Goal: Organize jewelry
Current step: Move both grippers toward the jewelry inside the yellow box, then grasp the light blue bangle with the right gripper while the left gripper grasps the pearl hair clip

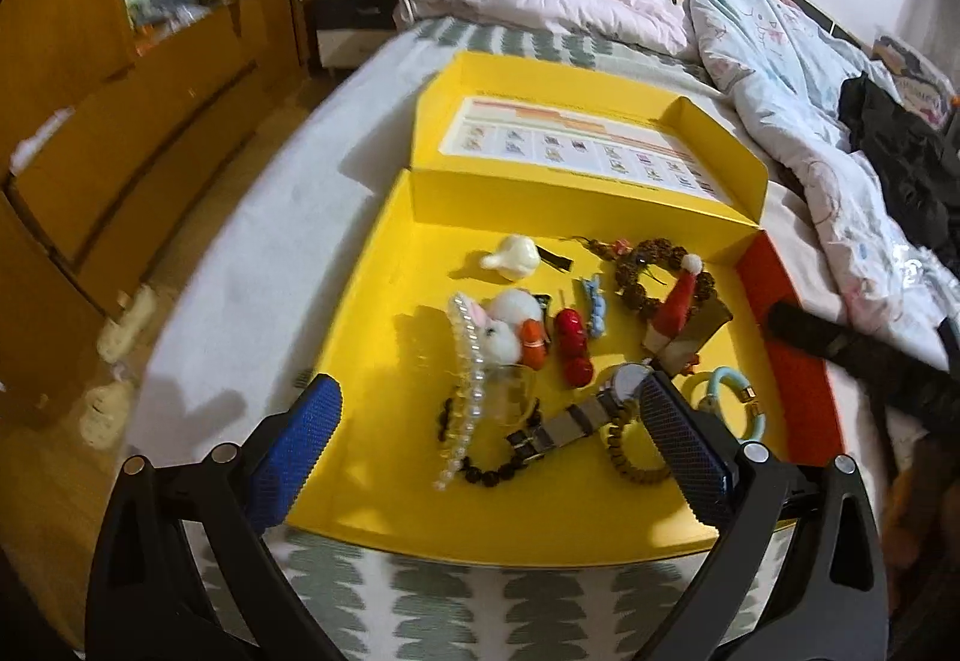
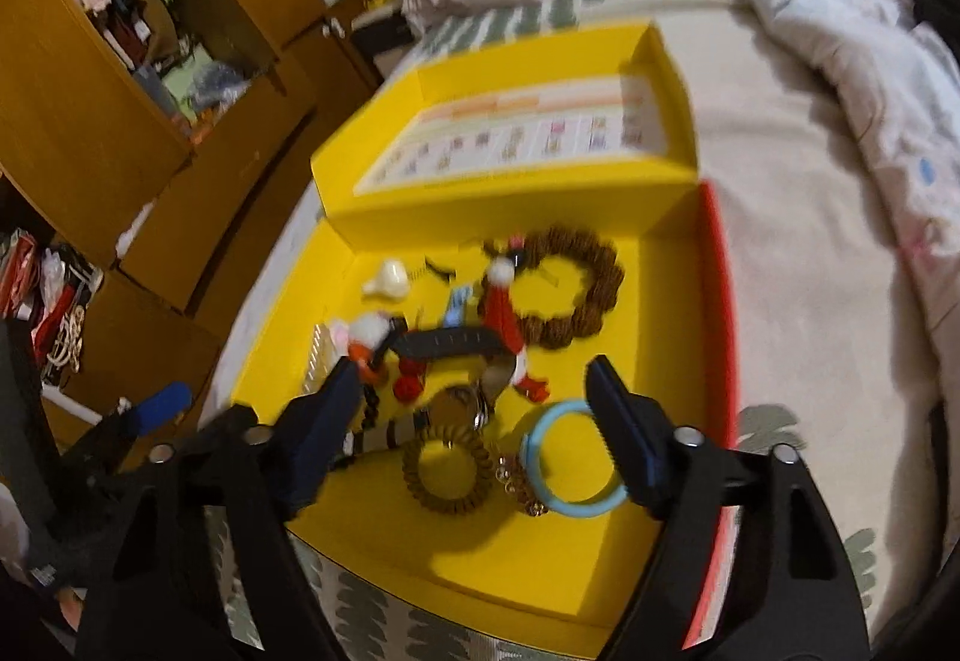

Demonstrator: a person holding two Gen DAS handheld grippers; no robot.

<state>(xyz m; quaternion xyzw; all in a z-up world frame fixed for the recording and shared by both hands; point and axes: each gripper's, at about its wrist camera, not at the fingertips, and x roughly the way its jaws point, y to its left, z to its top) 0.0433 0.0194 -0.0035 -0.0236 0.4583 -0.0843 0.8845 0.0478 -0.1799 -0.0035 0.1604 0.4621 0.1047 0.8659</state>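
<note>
A yellow box [image 1: 384, 265] lies open on the bed and holds mixed jewelry. In the left wrist view I see a pearl strand [image 1: 465, 379], a dark bead bracelet [image 1: 486, 472], a metal watch [image 1: 600, 409], red beads [image 1: 573, 346], a brown bead wreath [image 1: 645, 271], a Santa charm [image 1: 675, 310] and a blue bangle [image 1: 729, 400]. My left gripper [image 1: 492, 439] is open above the watch and beads. In the right wrist view, my right gripper [image 2: 474, 439] is open above a brown coil hair tie [image 2: 447, 472] and the blue bangle [image 2: 570, 460].
The box lid [image 1: 576, 144] stands open at the back with a printed chart. Crumpled quilts [image 1: 750, 30] lie on the bed behind and to the right. A wooden wardrobe [image 1: 90, 120] stands to the left. Dark clothing [image 1: 900, 162] lies at far right.
</note>
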